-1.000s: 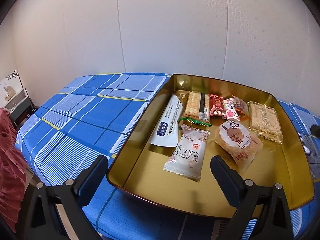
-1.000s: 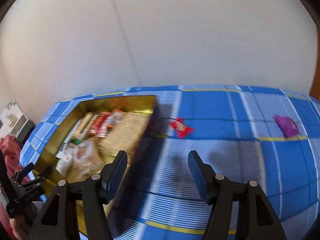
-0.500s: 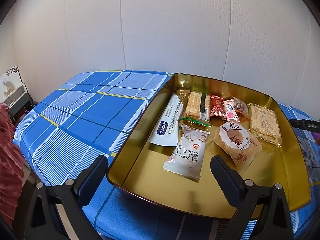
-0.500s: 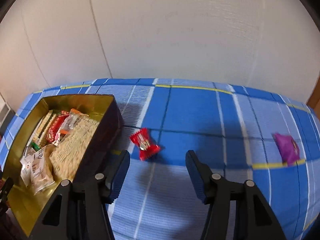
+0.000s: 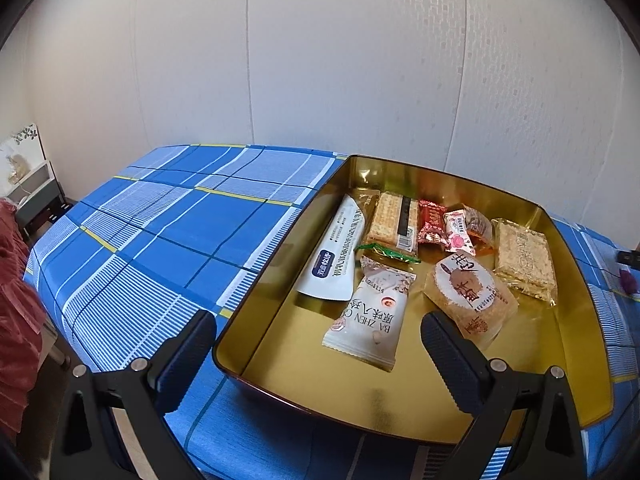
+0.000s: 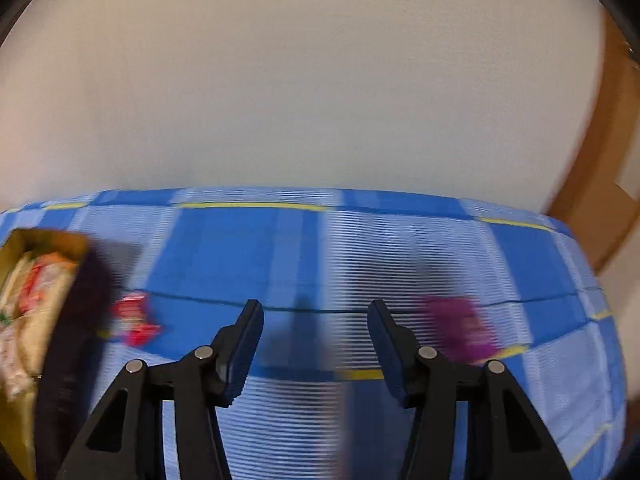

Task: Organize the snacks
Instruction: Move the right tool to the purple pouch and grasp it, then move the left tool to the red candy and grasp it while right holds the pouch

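Swinging rightward across the checked cloth (image 6: 304, 256), the right gripper (image 6: 316, 320) now frames bare fabric, its jaws apart and empty; the red snack (image 6: 134, 320) that sat ahead of it half a second ago has slid to its left, just beside the gold tin (image 5: 400, 384), while the purple snack (image 6: 460, 328) has come close on its right, suggesting that packet is the next pickup. Motion blur smears the right view. Hovering over the tin's near edge, the left gripper (image 5: 316, 344) has barely shifted, jaws apart, holding nothing
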`<control>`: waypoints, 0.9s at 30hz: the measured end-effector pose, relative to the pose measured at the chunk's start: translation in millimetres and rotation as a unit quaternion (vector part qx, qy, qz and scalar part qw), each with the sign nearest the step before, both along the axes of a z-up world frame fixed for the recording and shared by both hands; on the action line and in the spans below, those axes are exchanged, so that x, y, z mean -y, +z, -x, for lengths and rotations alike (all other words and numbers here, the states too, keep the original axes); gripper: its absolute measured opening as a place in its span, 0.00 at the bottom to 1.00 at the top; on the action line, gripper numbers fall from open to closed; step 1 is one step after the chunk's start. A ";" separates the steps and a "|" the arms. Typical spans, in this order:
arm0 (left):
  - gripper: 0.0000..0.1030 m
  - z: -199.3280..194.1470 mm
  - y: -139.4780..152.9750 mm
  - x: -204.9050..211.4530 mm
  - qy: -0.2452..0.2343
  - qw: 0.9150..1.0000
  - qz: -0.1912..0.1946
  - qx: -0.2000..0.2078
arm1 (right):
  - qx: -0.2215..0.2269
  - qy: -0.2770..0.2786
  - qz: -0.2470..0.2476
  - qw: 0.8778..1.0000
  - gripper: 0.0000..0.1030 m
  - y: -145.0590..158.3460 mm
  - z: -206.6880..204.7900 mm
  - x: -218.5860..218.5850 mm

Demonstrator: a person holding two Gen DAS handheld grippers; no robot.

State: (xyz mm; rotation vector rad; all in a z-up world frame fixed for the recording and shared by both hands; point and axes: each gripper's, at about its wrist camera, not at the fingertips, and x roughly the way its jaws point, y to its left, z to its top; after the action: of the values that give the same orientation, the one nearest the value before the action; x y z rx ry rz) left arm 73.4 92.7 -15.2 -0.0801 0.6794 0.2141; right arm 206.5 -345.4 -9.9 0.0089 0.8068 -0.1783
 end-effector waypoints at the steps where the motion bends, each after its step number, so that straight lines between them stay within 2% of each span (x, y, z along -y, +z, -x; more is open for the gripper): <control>1: 1.00 0.3 -0.1 0.2 0.001 1.000 0.000 0.000 | 0.000 -0.020 0.001 1.000 0.54 1.0 0.8 17.3; 4: 1.00 0.4 0.0 0.3 0.003 1.000 -0.001 0.002 | -0.009 -0.061 -0.022 0.998 0.56 0.1 0.6 66.9; 6: 1.00 0.7 0.8 0.2 0.001 1.000 -0.002 0.005 | -0.021 -0.062 -0.029 0.997 0.61 -5.1 -1.4 83.1; 8: 1.00 1.7 1.6 2.1 -0.001 1.000 -0.005 0.007 | -0.033 -0.057 -0.036 0.997 0.61 -12.9 -3.8 90.0; 12: 1.00 2.9 2.1 7.3 -0.011 1.000 -0.012 0.008 | -0.040 -0.056 -0.040 0.997 0.61 -27.5 -7.6 90.7; 16: 1.00 2.3 2.0 10.1 -0.013 1.000 -0.016 0.006 | -0.039 -0.056 -0.040 0.997 0.51 -35.8 -5.9 88.6; 27: 1.00 4.0 2.1 14.3 -0.015 1.000 -0.015 0.009 | -0.025 -0.080 -0.055 0.995 0.47 -39.1 7.9 88.5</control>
State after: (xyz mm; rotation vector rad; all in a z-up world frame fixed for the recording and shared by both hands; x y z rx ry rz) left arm 69.4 78.4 -13.1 -0.0436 0.6593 0.1954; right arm 198.6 -433.9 -48.9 0.1739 0.8645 -0.2863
